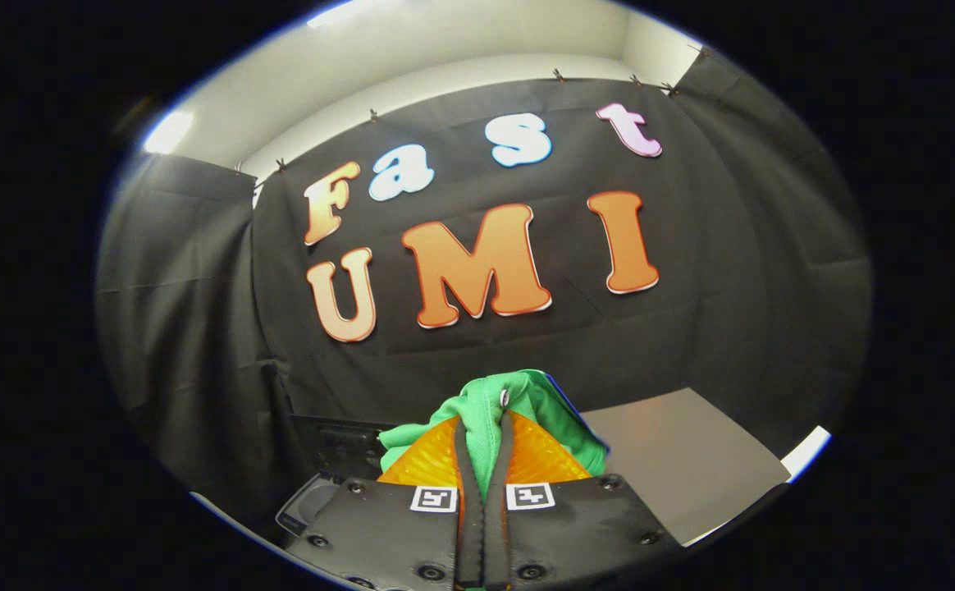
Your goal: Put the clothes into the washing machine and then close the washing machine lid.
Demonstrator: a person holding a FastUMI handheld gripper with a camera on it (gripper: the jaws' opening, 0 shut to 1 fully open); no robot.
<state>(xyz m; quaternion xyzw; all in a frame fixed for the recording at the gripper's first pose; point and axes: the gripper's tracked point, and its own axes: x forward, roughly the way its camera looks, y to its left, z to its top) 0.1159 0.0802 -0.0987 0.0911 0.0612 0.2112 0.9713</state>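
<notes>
The gripper (484,427) has its jaws drawn almost together, pinching a fold of green cloth (527,410) between them; both fingers (465,460) press on the fabric, which bunches up over the tips and spills to either side, more of it to the right. A small pale stud or button sits on the cloth right at the fingertips. The garment looks lifted clear of any surface, since nothing under it can be seen touching it, though the fingers hide its lower part. Just left of the jaws and below them lies a dark machine (338,447) with what looks like a control strip along its back, and nearer still a rounded, glossy edge (305,509) that may be the lid or the rim of the opening; too little of it shows to tell whether the lid stands open. To the right of the jaws and a little beyond them is a flat grey table top (683,460). Judging from this, the pick-up is done: the cloth is in hand and raised. Left to do, it seems, are carrying it leftward and down over the machine's mouth, letting go so it drops inside, and then swinging the lid shut. Whether other clothes wait elsewhere cannot be told.
</notes>
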